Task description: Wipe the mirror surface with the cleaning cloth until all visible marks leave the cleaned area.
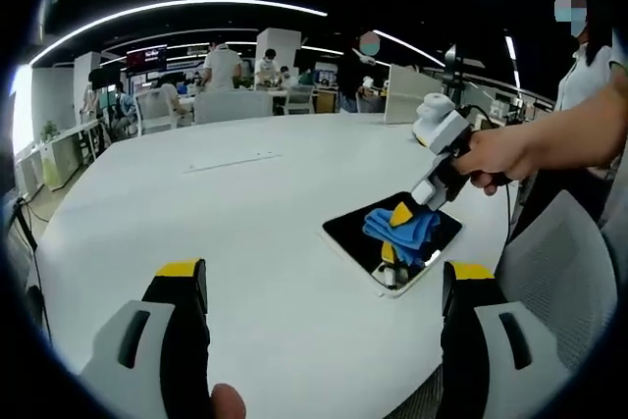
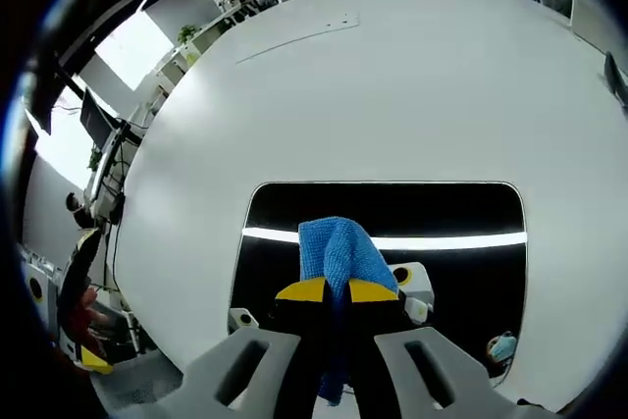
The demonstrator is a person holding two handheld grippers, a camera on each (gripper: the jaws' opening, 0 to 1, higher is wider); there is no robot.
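Pinching blue cloth [image 2: 336,252] on mirror [image 2: 461,213], right gripper [image 2: 337,290] jaws closed

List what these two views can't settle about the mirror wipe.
- Marks on the mirror: in the right gripper view it reflects a dark ceiling and a light strip, so smudges cannot be told.
- Mirror under the blue cloth: covered.
- Left gripper view: mirror too small; right gripper and cloth cover its middle.
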